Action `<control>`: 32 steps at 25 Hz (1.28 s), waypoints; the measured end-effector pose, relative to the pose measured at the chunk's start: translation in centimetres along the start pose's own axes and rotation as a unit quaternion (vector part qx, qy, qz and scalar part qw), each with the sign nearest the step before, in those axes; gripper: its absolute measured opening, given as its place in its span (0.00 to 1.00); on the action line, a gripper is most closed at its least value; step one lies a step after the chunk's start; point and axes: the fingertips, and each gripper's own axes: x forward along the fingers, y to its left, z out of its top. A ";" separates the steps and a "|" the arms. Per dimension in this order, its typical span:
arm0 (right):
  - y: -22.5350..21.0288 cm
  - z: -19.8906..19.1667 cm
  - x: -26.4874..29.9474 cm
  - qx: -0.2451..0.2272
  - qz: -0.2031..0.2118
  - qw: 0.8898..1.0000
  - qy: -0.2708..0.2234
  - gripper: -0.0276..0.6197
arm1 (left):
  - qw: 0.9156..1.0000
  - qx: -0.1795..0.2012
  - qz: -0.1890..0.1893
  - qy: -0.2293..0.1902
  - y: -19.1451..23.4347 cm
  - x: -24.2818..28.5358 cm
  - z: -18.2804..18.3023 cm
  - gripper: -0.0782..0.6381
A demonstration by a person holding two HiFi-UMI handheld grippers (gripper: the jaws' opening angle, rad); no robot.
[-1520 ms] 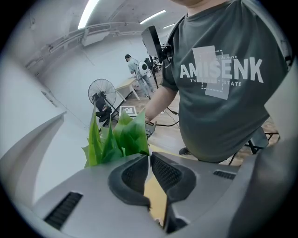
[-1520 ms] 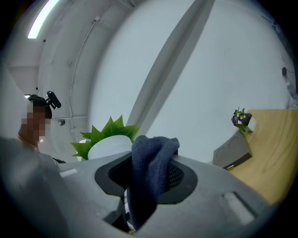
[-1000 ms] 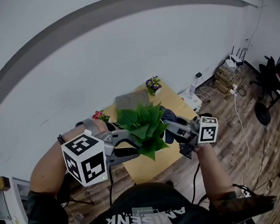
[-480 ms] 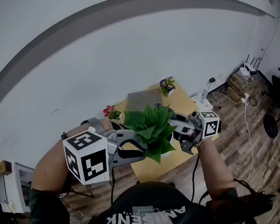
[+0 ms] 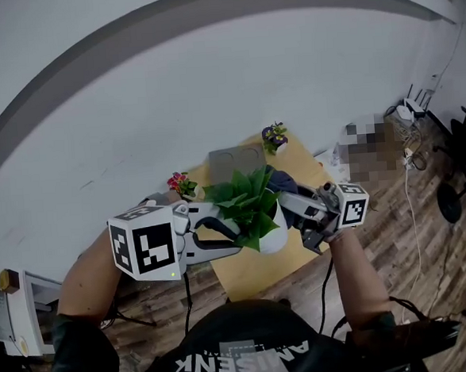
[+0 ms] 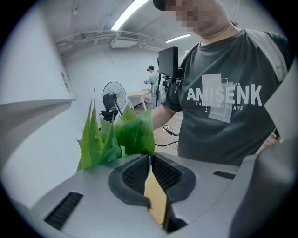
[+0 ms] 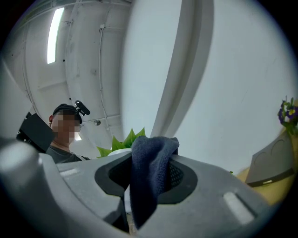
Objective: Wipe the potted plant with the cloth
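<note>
The potted plant (image 5: 250, 204), green leaves in a white pot (image 5: 273, 239), hangs tilted above the table between both grippers. My left gripper (image 5: 227, 231) reaches into the foliage from the left. In the left gripper view its pads meet at the base of a green leaf (image 6: 136, 135), shut on it. My right gripper (image 5: 288, 198) comes in from the right, shut on the dark blue cloth (image 5: 282, 187), which lies against the leaves. The cloth (image 7: 150, 174) bulges out between the right jaws, with leaf tips (image 7: 128, 138) and the pot rim just behind it.
On the small wooden table (image 5: 255, 273) below stand a pink-flowered pot (image 5: 179, 183), a purple-flowered pot (image 5: 275, 134) and a grey tray (image 5: 237, 159). A white wall lies behind. Cables and a stand cover the floor at the right. A fan (image 6: 111, 100) stands across the room.
The plant has tipped, and the pot's white side now shows under the leaves. The right gripper with the cloth has risen a little toward the foliage. The left gripper has rolled.
</note>
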 end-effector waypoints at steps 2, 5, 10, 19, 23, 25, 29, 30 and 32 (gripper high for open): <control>-0.1 0.3 -0.5 -0.011 -0.019 1.000 0.000 0.24 | 1.000 -0.014 -0.010 -0.015 0.4 0.5 -0.2 0.14; 0.0 0.9 -1.8 -0.031 -0.049 0.998 0.000 0.24 | 0.998 -0.033 -0.024 -0.040 1.1 1.5 -0.2 0.14; 0.5 1.9 -3.2 -0.070 -0.098 0.993 -0.004 0.24 | 0.995 -0.064 -0.024 -0.071 2.8 2.8 -0.4 0.14; 1.3 2.4 -4.7 -0.152 -0.204 0.967 0.008 0.24 | 0.985 -0.132 -0.037 -0.105 5.3 4.8 -0.8 0.14; 1.4 2.2 -5.2 -0.175 -0.242 0.954 0.007 0.24 | 0.979 -0.166 -0.032 -0.116 6.5 5.6 -1.0 0.14; 1.5 2.0 -5.1 -0.189 -0.261 0.947 0.012 0.24 | 0.975 -0.186 -0.026 -0.119 7.2 5.9 -1.3 0.14; 1.7 1.3 -4.8 -0.229 -0.303 0.924 0.037 0.24 | 0.968 -0.218 -0.018 -0.124 8.3 6.6 -1.6 0.14; 1.7 1.1 -4.8 -0.243 -0.313 0.917 0.043 0.24 | 0.965 -0.227 -0.014 -0.128 8.6 6.7 -1.5 0.14; 1.9 0.8 -4.6 -0.272 -0.332 0.901 0.058 0.24 | 0.961 -0.243 -0.012 -0.135 9.2 6.9 -1.5 0.14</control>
